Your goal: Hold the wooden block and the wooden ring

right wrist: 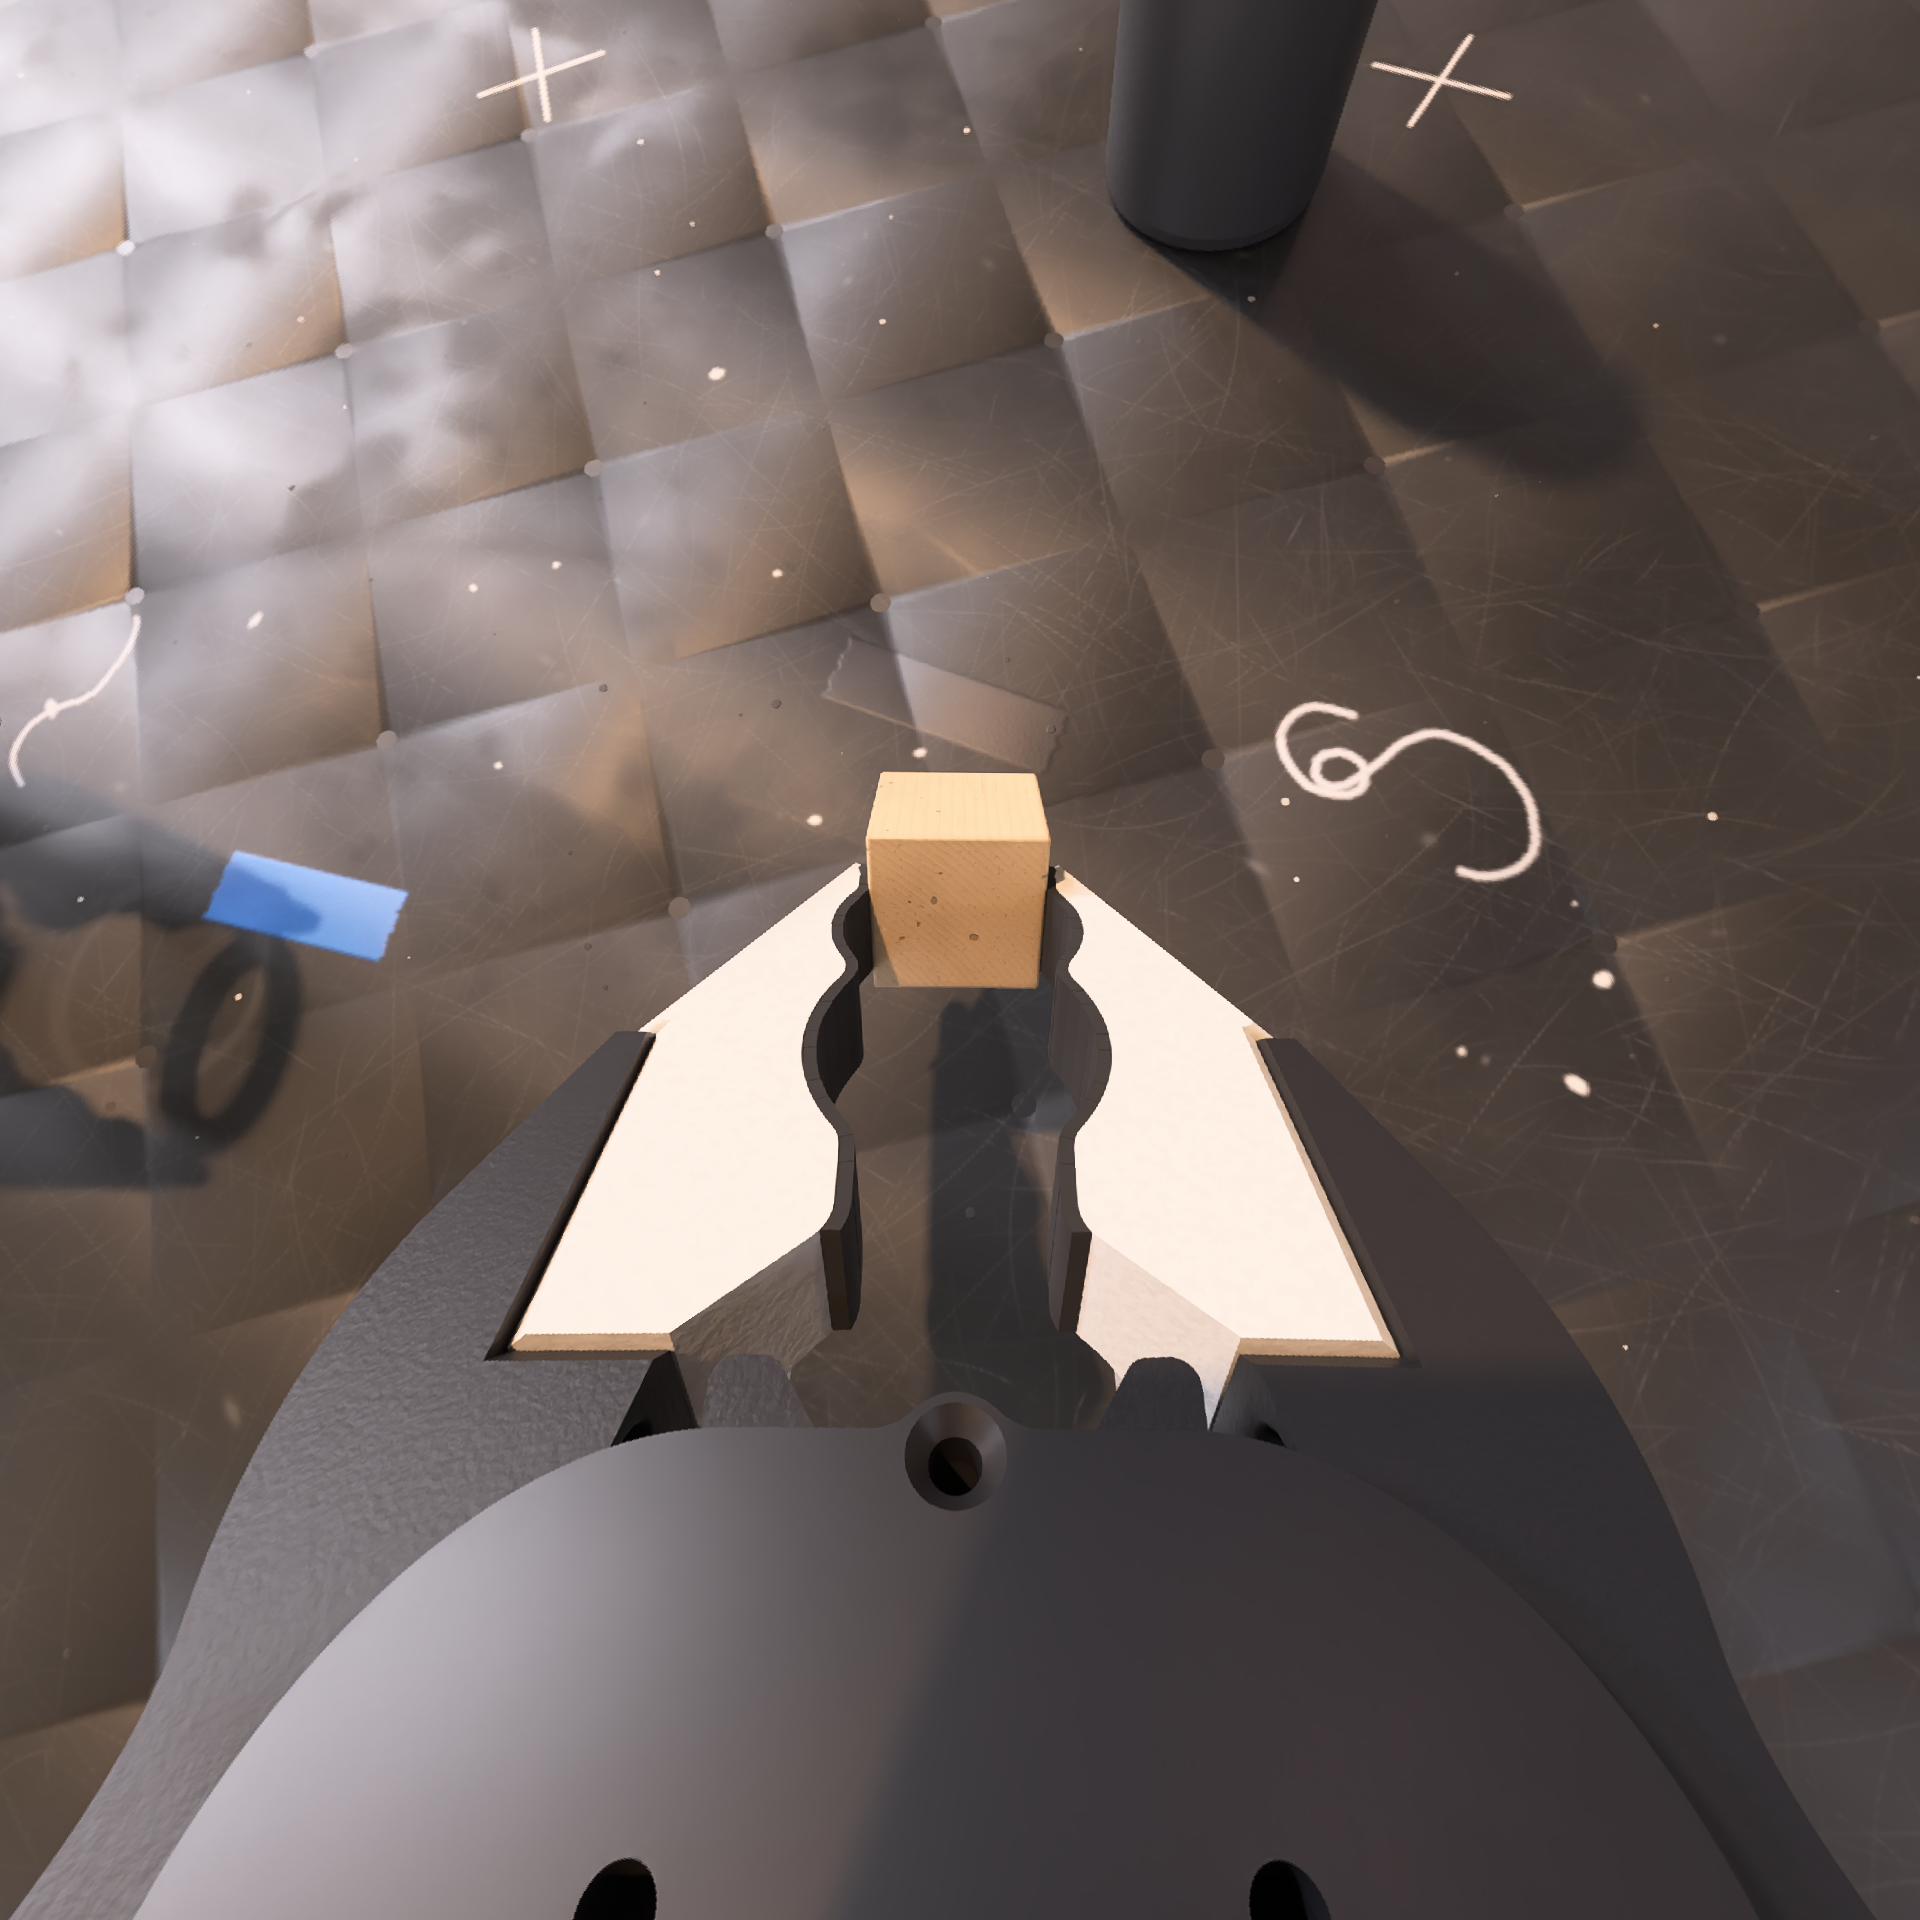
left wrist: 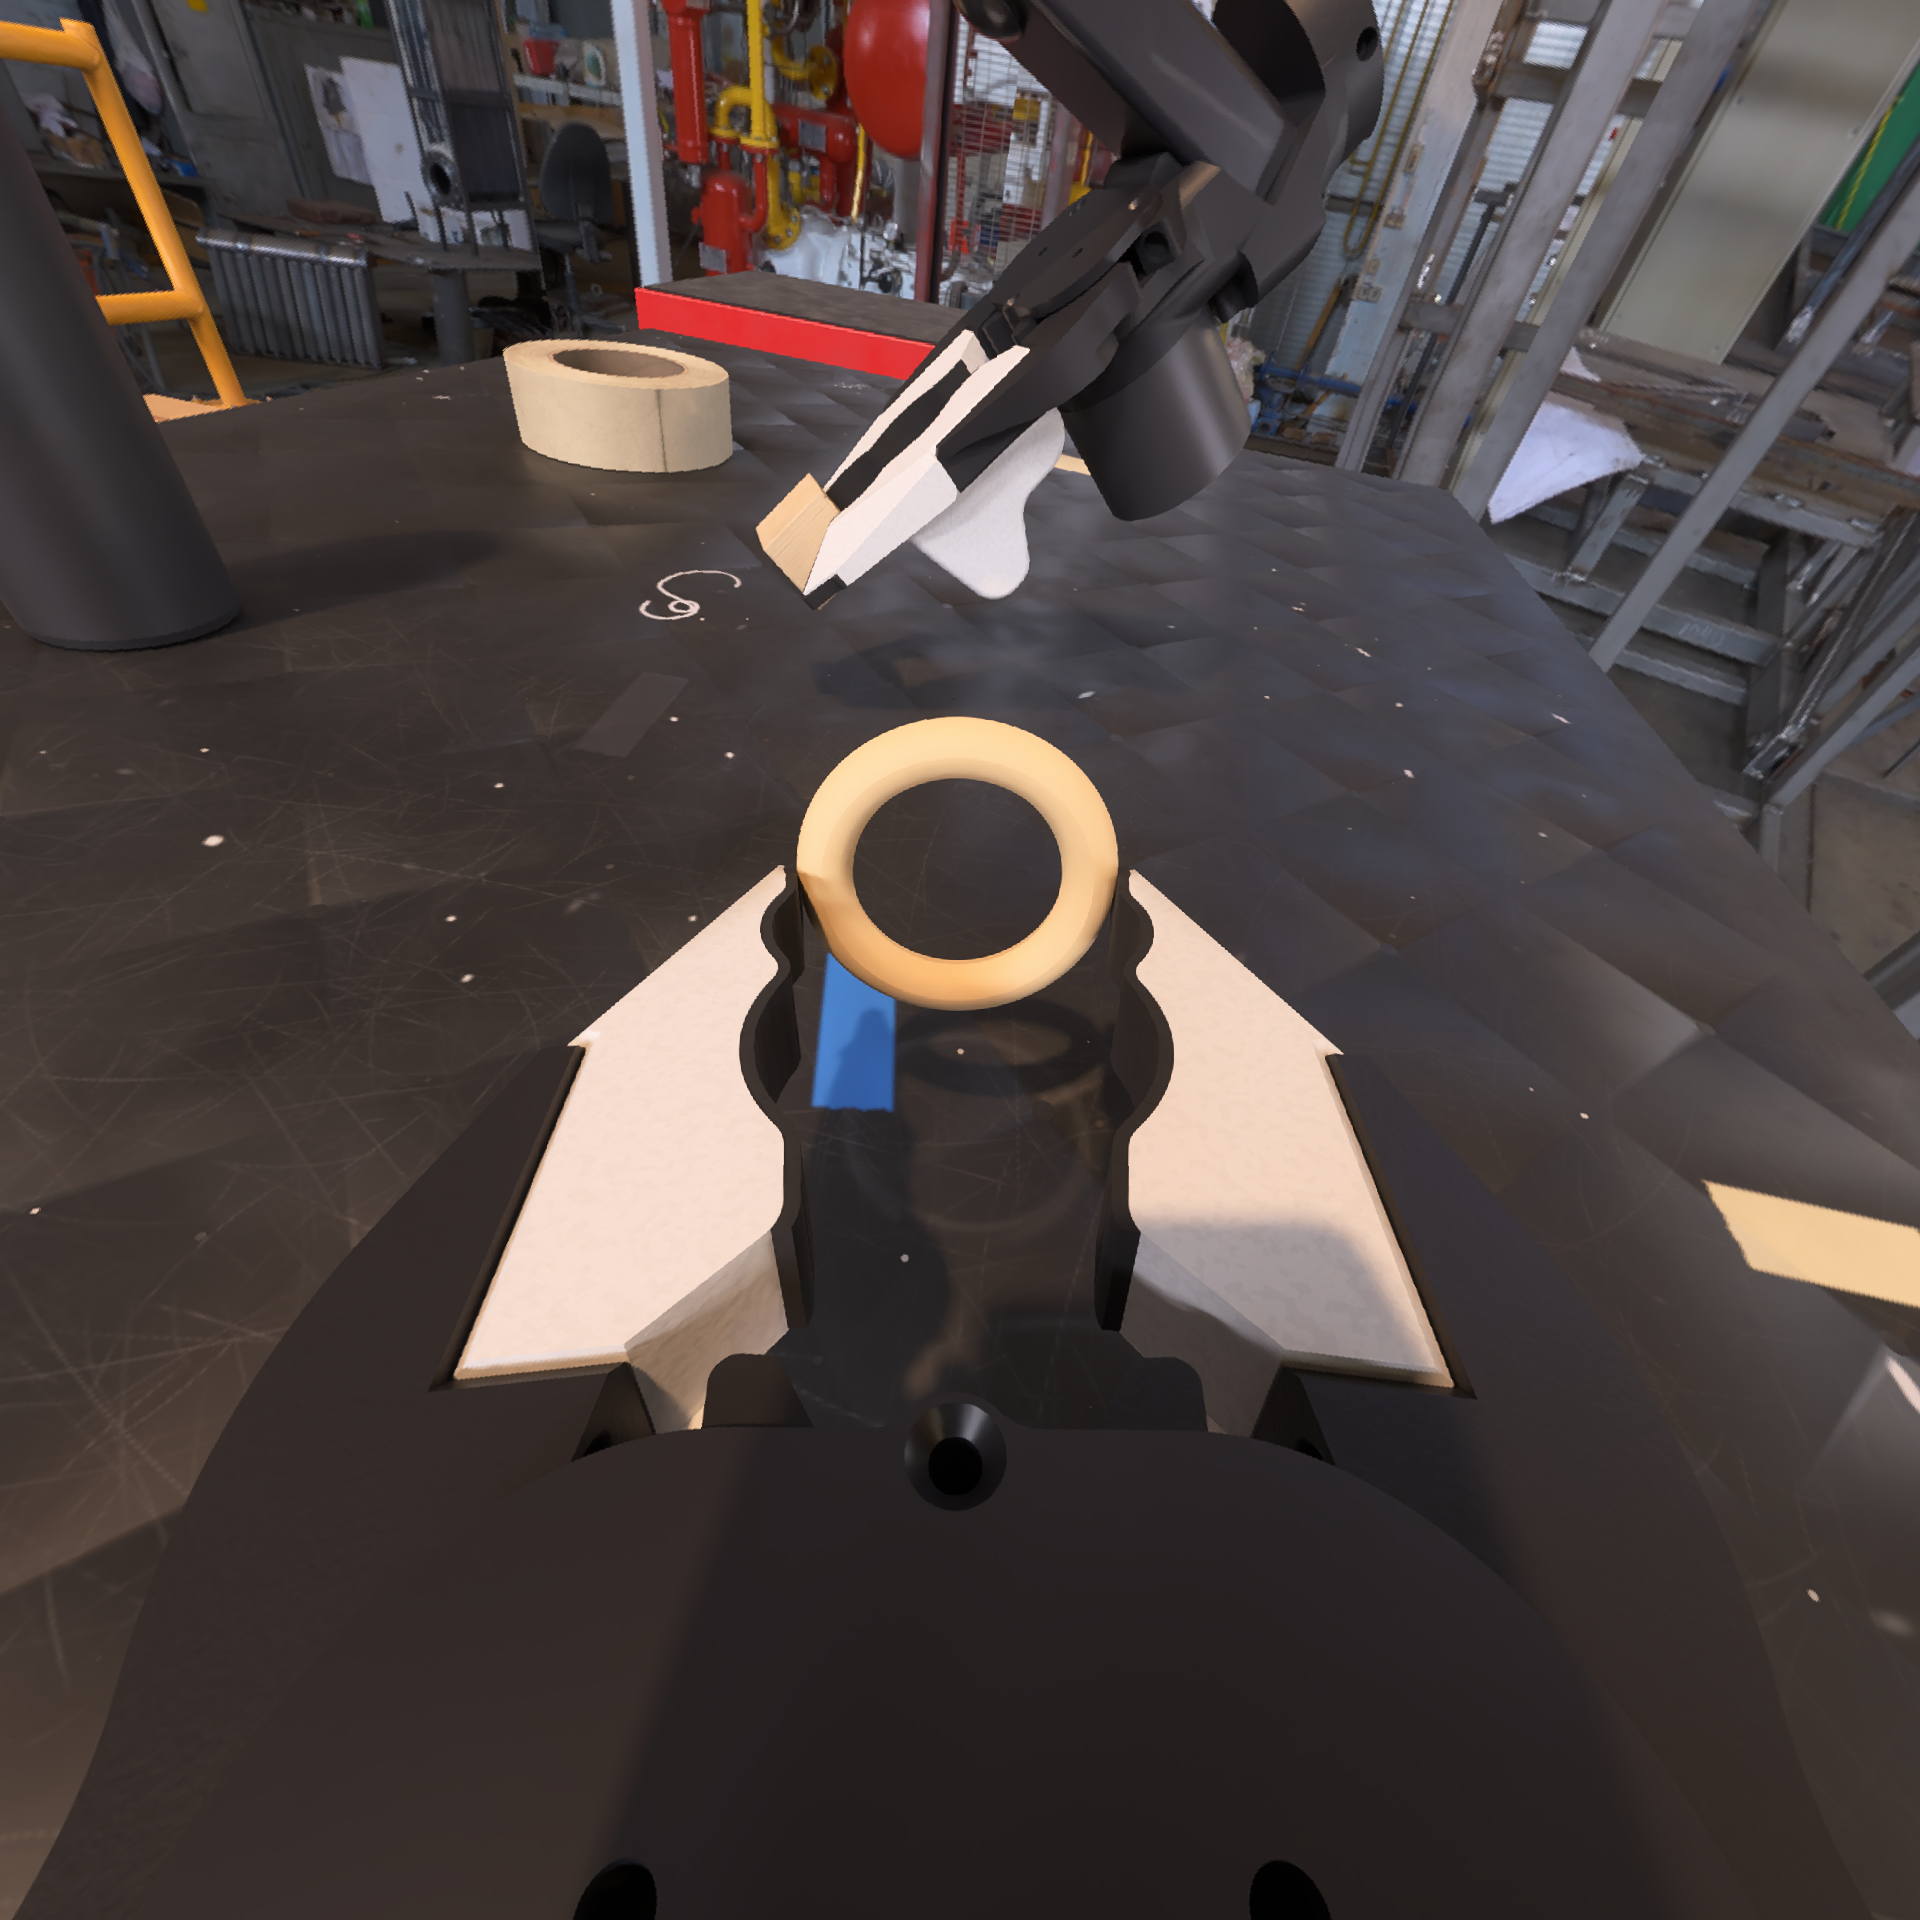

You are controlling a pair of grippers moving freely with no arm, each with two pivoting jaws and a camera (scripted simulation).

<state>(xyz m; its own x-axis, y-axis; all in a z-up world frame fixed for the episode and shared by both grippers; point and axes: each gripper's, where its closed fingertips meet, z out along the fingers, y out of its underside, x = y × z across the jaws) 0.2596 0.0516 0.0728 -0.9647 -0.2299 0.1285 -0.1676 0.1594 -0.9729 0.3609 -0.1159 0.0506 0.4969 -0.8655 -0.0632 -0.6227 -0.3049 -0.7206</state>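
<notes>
Table (left wrist: pixel 312 935): dark and scratched, with chalk scribbles. It carries no task piece now, to judge by the shadows thrown on it; on it are a black post (left wrist: pixel 73 416), a roll of tan tape (left wrist: pixel 618 405) at the far side and a strip of blue tape (left wrist: pixel 854 1049).

Right hand-held gripper (right wrist: pixel 958 904): clamped on the wooden block, one white finger against each side face. In the left wrist view it shows tilted downward, above the table.

Left hand-held gripper (left wrist: pixel 958 914): closed on the wooden ring, the two fingertips pressing the rim from opposite sides.

Wooden ring (left wrist: pixel 956 862): stands on edge between the left fingertips, its hole facing the camera, clear of the table (its dark shadow lies below, near the blue strip).

Wooden block (right wrist: pixel 956 883): a pale cube pinched near the very tips of the right fingers, its far end sticking out past them; it looks lifted, since its shadow falls apart from it.

Done: both pieces appear picked up, one in each gripper.

Left: as I judge it, only to keep both grips steady. The block's hold near the tips seems the weaker one (a slip there is the likeliest way to lose it).
</notes>
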